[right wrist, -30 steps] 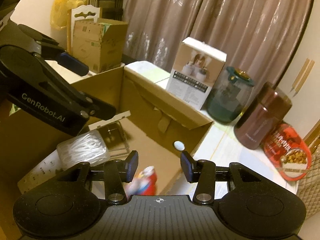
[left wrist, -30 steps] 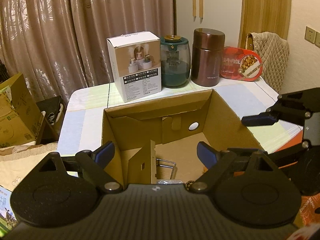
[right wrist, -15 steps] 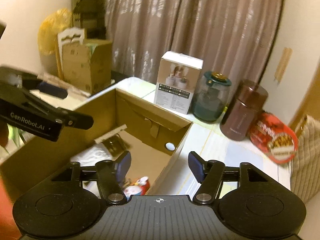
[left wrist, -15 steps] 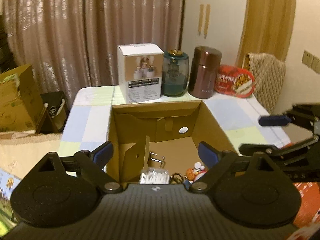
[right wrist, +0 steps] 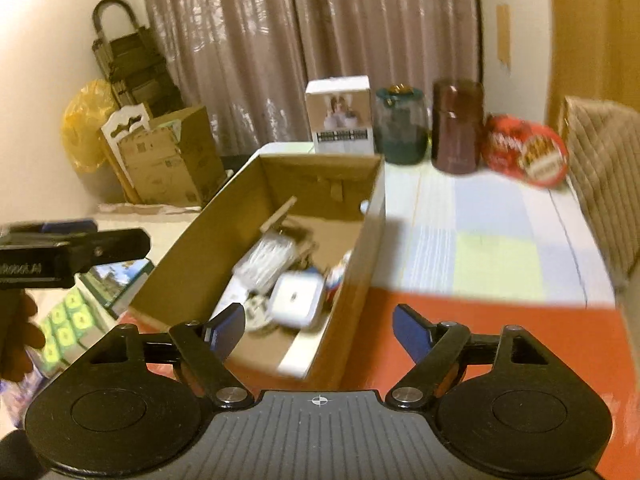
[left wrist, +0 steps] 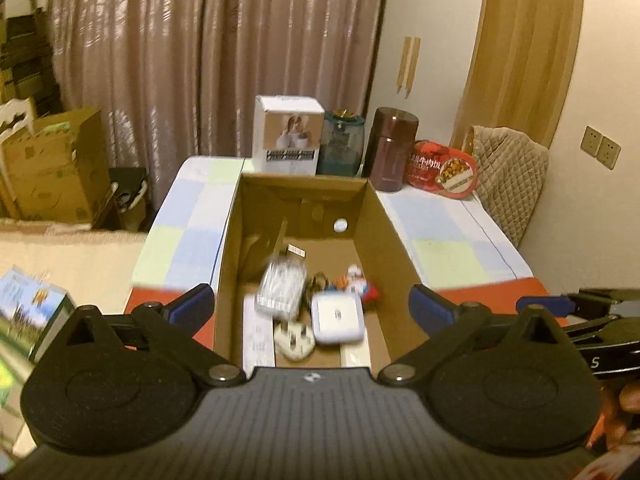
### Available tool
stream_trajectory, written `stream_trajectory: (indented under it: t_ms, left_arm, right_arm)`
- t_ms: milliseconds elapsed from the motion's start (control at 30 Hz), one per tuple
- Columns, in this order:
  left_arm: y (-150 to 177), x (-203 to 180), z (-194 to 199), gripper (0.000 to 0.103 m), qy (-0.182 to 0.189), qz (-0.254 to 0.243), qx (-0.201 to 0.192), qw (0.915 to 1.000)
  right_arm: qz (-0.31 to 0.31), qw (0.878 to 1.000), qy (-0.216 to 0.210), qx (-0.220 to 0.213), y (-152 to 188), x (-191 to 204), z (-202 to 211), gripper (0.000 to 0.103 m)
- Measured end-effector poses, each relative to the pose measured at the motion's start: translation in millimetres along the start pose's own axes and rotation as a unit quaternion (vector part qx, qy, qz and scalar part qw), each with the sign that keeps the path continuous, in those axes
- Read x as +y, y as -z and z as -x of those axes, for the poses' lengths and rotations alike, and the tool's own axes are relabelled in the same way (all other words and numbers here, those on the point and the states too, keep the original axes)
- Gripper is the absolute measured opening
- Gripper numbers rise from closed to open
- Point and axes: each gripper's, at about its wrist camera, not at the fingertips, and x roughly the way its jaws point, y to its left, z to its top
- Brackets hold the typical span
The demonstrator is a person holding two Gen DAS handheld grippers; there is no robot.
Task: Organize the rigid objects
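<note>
Both grippers have drawn back and up from the cardboard box (left wrist: 304,208), which now shows whole on the table (left wrist: 448,236) with a white square case (left wrist: 337,318), plug (left wrist: 292,339) and clear packet (left wrist: 280,288) inside. Left gripper (left wrist: 310,309) and right gripper (right wrist: 318,330) hang empty, jaws opening. Next pick likely wants a slow, squared approach.

Both grippers have pulled back and up from the cardboard box (left wrist: 384,216), which now shows whole from above with a white square case (left wrist: 338,318), a white plug (left wrist: 294,340) and a clear plastic packet (left wrist: 280,290) inside. The left gripper (left wrist: 310,308) and the right gripper (right wrist: 318,330) are opening wider, nothing between their jaws. The right gripper has rolled level.
</note>
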Motion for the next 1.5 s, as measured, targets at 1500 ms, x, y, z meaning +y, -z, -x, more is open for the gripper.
stream_trajectory:
  t_ms: [1500]
  left_arm:
    - [116.5,-49.1,127.6,0.1,-0.05,0.006,0.043,0.9978]
  right_arm:
    - [-0.032,0.997,0.061,-0.018,109.8,45.6,137.7,0.08]
